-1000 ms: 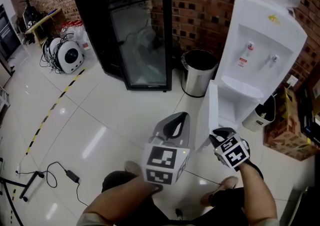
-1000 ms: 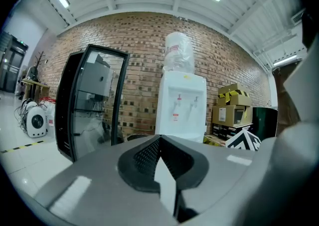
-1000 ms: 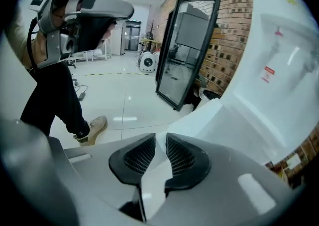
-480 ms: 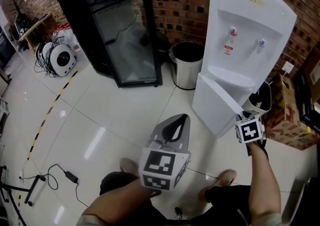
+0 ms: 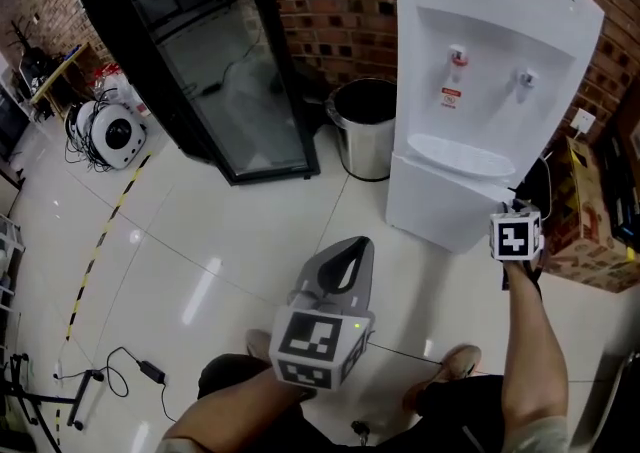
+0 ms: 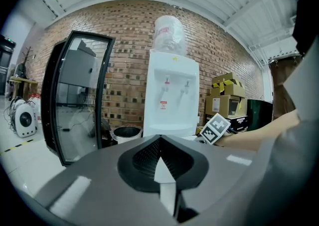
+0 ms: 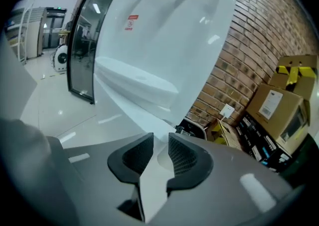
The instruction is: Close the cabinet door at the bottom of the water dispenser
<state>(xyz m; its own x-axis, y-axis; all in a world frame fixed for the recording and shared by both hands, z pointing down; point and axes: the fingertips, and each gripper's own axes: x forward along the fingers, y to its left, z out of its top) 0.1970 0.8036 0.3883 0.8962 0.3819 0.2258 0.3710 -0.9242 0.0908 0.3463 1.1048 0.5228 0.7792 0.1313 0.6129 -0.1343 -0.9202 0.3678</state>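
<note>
Right gripper (image 7: 160, 143) straddles the closed cabinet door (image 5: 440, 206) edge.

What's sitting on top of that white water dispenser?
A clear plastic bottle stands on the water dispenser; its neck is hidden inside the top. Its contents cannot be told.

Bare floor (image 5: 250, 231) left, bin (image 5: 365, 136) beside dispenser (image 5: 480, 91), boxes (image 5: 590, 236) right

The bin (image 5: 365, 126) stands between the fridge (image 5: 200, 51) at left and the water dispenser (image 5: 480, 91).
</note>
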